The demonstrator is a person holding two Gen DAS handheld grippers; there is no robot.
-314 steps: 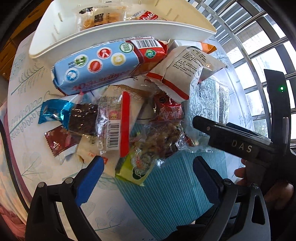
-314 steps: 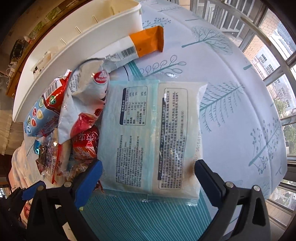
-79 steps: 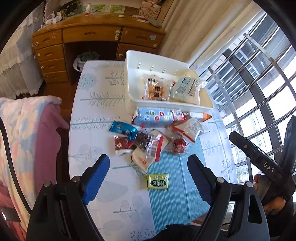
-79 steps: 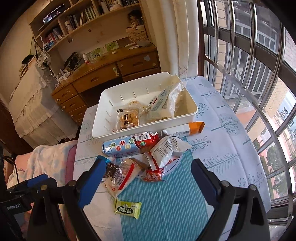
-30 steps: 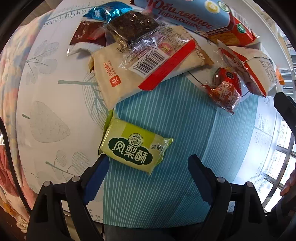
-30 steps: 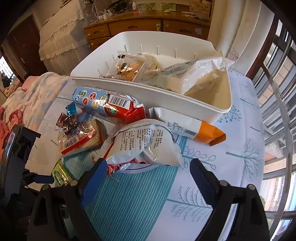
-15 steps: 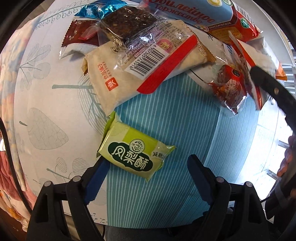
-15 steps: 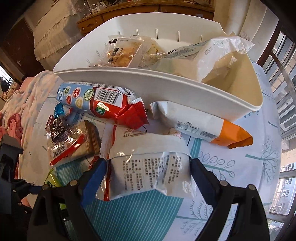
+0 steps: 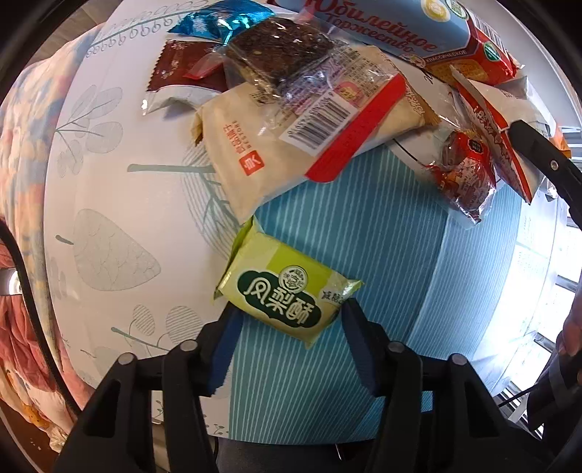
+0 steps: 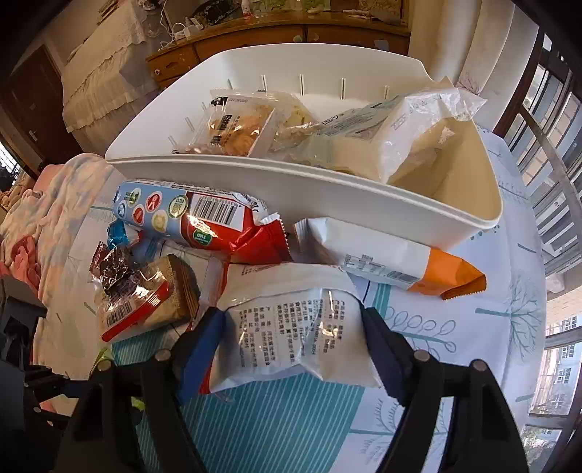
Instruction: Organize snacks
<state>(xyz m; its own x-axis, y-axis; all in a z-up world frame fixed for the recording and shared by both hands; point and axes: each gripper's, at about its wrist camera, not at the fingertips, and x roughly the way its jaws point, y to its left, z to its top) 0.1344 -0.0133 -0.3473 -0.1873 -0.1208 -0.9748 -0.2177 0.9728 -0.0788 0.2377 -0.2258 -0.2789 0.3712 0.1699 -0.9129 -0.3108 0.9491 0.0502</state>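
On the teal striped mat (image 9: pixel 382 254), near its left edge, lies the green pastry packet (image 9: pixel 283 291), and the left gripper (image 9: pixel 287 320) points down over it, jaws closing, blue pads at both ends of the packet's near side, looks like contact, though a firm pinch can't be confirmed. Beyond the mat's far edge sits the snack pile: beige wafer pack (image 9: pixel 291 145) with a red stripe and barcode, a clear-wrapped dark bar (image 9: pixel 280 54) on top of it, a brown sachet (image 9: pixel 178 69) and a blue foil candy (image 9: pixel 218 22) behind, a small red-wrapped snack (image 9: pixel 465 174) at the mat's far right corner. Right gripper (image 10: pixel 291 334) straddles the white snack bag (image 10: pixel 291 327), which rests partly on the mat's far edge; jaws closing, both pads against the bag's sides. Behind that bag: blue-and-red biscuit roll (image 10: pixel 192 218) and a white-and-orange packet (image 10: pixel 393 262), both lying against the front wall of the white bin (image 10: pixel 327 189). Bin, beyond the mat, already holds a clear cookie pack (image 10: pixel 232 123) and a large pale bag (image 10: pixel 393 134) leaning toward its right end. Everything sits on a table with a leaf-print cloth (image 9: pixel 109 218).
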